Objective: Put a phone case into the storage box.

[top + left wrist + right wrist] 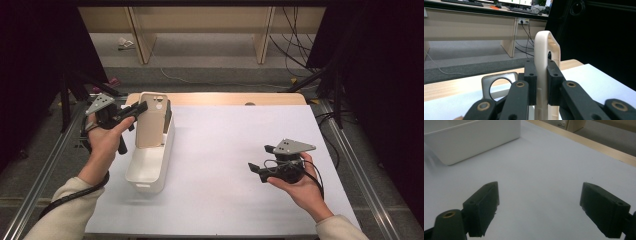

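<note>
— Case [151,121], beige phone case, pinched edge-on between the left gripper [541,82] pads, standing upright over the far end of the white bin [150,170].

— Thin grip, though. The fingers [531,75] press only its lower rim; most of it rises above them.

— So it could pivot or slip out, likely if the hand tilts or knocks the bin wall.

— And the right gripper [540,207]?

— Fingers spread wide, nothing between them, low over the mat [544,165], well apart. Too far to catch a drop.
</note>
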`<state>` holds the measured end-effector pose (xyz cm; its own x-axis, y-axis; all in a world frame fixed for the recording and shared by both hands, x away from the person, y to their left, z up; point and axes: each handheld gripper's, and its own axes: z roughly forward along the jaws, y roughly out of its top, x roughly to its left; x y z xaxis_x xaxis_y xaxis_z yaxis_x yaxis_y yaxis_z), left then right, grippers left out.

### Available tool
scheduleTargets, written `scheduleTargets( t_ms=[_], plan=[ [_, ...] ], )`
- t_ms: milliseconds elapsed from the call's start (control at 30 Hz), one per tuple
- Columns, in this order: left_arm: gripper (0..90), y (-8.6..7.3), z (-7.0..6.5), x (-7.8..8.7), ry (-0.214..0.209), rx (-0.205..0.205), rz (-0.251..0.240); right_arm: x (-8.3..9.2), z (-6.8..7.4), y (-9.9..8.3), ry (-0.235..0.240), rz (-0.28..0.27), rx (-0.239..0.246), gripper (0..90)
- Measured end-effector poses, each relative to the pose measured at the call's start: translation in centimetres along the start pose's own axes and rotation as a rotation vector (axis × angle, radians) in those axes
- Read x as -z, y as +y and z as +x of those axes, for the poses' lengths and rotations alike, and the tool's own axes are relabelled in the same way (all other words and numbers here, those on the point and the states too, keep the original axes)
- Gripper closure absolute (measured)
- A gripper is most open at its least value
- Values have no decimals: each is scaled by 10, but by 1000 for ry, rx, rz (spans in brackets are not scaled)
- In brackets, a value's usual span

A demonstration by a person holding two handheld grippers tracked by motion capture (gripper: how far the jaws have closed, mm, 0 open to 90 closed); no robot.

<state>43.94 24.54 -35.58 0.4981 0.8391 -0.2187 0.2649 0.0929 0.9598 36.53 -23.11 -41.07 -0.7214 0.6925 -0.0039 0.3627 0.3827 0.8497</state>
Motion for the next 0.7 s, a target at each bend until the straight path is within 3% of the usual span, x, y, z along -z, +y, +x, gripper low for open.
scheduleTargets(
  t_ms=[700],
  plan=[
    [810,1,12,-9,15,10,0,0,-1,0,2,4,-2,165]
  ],
)
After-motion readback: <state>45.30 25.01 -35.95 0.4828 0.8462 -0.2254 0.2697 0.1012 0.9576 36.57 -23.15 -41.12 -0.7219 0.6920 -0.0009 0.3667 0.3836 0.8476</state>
